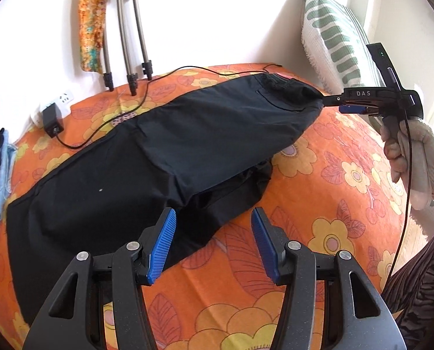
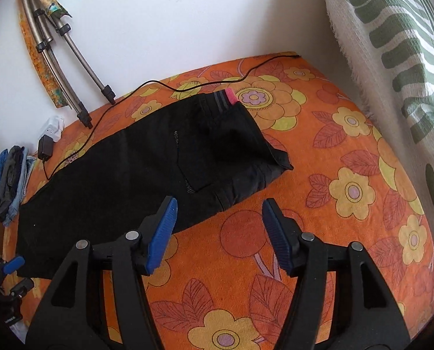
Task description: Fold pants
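While the left gripper (image 1: 214, 245) is hovering wide open above the pants (image 1: 123, 175), the right gripper (image 1: 325, 100) is looking clamped on their waistband in one view and spread apart in the other. I cannot tell which.

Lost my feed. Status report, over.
Left hand-held gripper open, empty. Right hand-held gripper: views conflict, open or pinching waist. Black pants on bedspread. Charger cable beside them.

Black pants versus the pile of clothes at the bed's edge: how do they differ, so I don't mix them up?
The black pants are plain black; the pile of clothes mixes blue and grey. The pants stretch lengthwise across the middle of the floral bedsheet; the pile sits at its left edge. The pants are one long garment; the pile is several bunched pieces. Both are clothing.
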Action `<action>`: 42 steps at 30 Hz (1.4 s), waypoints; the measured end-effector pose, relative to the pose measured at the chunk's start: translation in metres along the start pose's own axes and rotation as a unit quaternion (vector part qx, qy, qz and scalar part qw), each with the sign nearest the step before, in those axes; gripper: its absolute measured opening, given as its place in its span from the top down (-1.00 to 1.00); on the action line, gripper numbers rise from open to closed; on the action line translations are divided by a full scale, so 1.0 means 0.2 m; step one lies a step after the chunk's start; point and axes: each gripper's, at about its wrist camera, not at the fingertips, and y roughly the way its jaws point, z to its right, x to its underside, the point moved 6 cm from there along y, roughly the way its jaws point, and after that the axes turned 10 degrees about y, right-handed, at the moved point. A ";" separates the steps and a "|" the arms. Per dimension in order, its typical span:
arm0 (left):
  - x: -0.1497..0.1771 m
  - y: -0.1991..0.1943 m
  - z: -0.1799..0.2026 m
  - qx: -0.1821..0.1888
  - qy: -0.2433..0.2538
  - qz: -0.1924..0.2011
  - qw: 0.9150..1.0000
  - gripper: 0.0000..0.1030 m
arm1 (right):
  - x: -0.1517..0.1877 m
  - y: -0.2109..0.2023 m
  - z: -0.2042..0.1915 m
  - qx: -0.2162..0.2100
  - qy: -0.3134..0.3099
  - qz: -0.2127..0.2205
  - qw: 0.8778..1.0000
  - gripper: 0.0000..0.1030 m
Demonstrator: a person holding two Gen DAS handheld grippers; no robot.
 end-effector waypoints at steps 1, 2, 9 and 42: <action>0.00 0.02 0.03 0.005 0.007 -0.002 1.000 -0.03 | 0.01 0.01 0.04 -0.006 0.019 -0.004 1.000 -0.23; -0.01 0.04 0.07 0.007 0.012 -0.004 1.000 -0.03 | 0.01 0.02 0.07 -0.014 0.037 -0.008 0.999 -0.23; -0.11 0.24 0.18 0.052 -0.019 -0.014 0.998 -0.03 | -0.02 0.12 0.12 -0.035 0.088 -0.027 0.995 -0.23; -0.19 0.41 0.18 0.048 -0.121 0.005 0.991 0.87 | -0.06 0.27 0.02 -0.076 0.115 -0.034 0.990 0.03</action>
